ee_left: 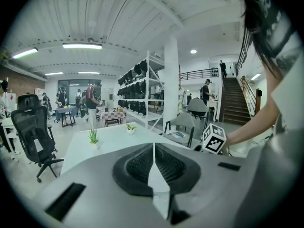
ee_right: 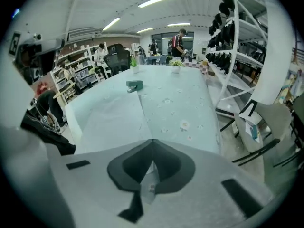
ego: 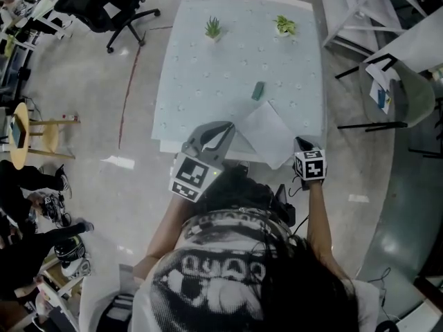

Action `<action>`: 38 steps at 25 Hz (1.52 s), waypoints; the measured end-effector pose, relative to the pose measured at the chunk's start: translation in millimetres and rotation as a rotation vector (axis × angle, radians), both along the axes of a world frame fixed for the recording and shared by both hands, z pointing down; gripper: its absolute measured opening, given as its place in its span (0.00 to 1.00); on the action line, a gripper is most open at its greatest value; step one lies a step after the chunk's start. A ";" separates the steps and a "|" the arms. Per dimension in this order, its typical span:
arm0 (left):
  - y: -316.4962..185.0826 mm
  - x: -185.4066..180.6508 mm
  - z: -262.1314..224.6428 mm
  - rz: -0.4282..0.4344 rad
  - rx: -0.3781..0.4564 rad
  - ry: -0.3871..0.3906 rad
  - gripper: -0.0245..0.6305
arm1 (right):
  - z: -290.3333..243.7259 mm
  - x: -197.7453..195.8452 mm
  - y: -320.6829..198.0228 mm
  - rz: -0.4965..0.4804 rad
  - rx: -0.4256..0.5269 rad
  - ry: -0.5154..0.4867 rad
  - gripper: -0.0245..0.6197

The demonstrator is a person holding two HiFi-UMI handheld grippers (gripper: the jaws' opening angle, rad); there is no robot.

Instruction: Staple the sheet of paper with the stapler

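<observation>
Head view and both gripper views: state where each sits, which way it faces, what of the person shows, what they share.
Head view: on the head, steeply down at table, sheet of paper, stapler; shows hair, forearms, left tool, right tool.
Left gripper view: on left tool, across the table toward the plants; shows right forearm.
Right gripper view: on right tool, along the table over sheet of paper and stapler; shows its shut jaws.
Shared: all three see table and plants.

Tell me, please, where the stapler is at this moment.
In the head view the stapler lies on the table, right of centre, just beyond the far corner of the sheet of paper.
</observation>
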State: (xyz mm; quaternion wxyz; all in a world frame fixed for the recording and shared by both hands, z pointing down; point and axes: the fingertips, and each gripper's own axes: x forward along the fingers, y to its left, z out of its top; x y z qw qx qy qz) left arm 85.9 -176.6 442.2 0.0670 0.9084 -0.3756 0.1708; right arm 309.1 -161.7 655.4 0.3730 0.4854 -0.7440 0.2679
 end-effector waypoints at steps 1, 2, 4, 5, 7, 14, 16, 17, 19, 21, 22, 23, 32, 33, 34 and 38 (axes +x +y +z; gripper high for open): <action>-1.9 -1.9 0.3 0.000 -0.002 -0.002 0.05 | -1.7 -1.3 -0.1 0.027 0.002 -0.022 0.05; -3.6 -4.0 0.3 -0.001 -0.002 -0.003 0.05 | -3.9 -2.6 -0.3 0.053 0.007 -0.044 0.05; -6.3 -8.9 -0.3 -0.001 -0.004 -0.004 0.05 | -9.4 -5.1 -0.9 0.102 0.023 -0.081 0.05; -7.5 -11.8 -0.2 0.000 -0.007 -0.004 0.05 | -12.2 -6.2 -1.2 0.125 0.032 -0.097 0.05; -9.7 -17.8 1.0 0.002 -0.014 -0.006 0.05 | -16.5 -9.5 -1.2 0.168 0.043 -0.127 0.05; -17.4 -38.7 -1.9 0.016 -0.022 -0.012 0.05 | -19.3 -34.8 -1.1 0.212 0.038 -0.172 0.05; -19.2 -42.6 -2.1 0.023 -0.021 -0.012 0.05 | -20.0 -38.2 -2.8 0.254 0.039 -0.192 0.05; -20.1 -44.2 -2.1 0.027 -0.020 -0.012 0.05 | -21.0 -39.1 -3.6 0.282 0.042 -0.207 0.05; -21.1 -47.1 -1.9 0.033 -0.020 -0.010 0.05 | -22.7 -40.3 -4.6 0.340 0.050 -0.239 0.05; -21.1 -49.9 -1.4 0.038 -0.020 -0.008 0.05 | -22.4 -40.5 -4.1 0.405 0.057 -0.272 0.05; -20.7 -50.9 -1.3 0.041 -0.019 -0.007 0.05 | -21.5 -40.1 -3.2 0.442 0.059 -0.292 0.05; -20.3 -51.7 -1.3 0.045 -0.018 -0.006 0.05 | -20.2 -39.4 -1.7 0.482 0.058 -0.315 0.05; -18.6 -62.5 -0.3 0.059 -0.027 -0.007 0.05 | -10.8 -59.8 14.5 0.809 0.012 -0.562 0.05; -17.7 -63.4 0.4 0.061 -0.028 -0.008 0.05 | -9.1 -63.1 15.9 0.832 0.007 -0.575 0.05; -17.0 -64.5 0.9 0.063 -0.029 -0.009 0.05 | -7.2 -66.9 17.4 0.850 0.002 -0.582 0.05; -15.5 -68.9 1.5 0.071 -0.029 -0.008 0.05 | -4.7 -85.4 19.9 0.870 -0.011 -0.603 0.05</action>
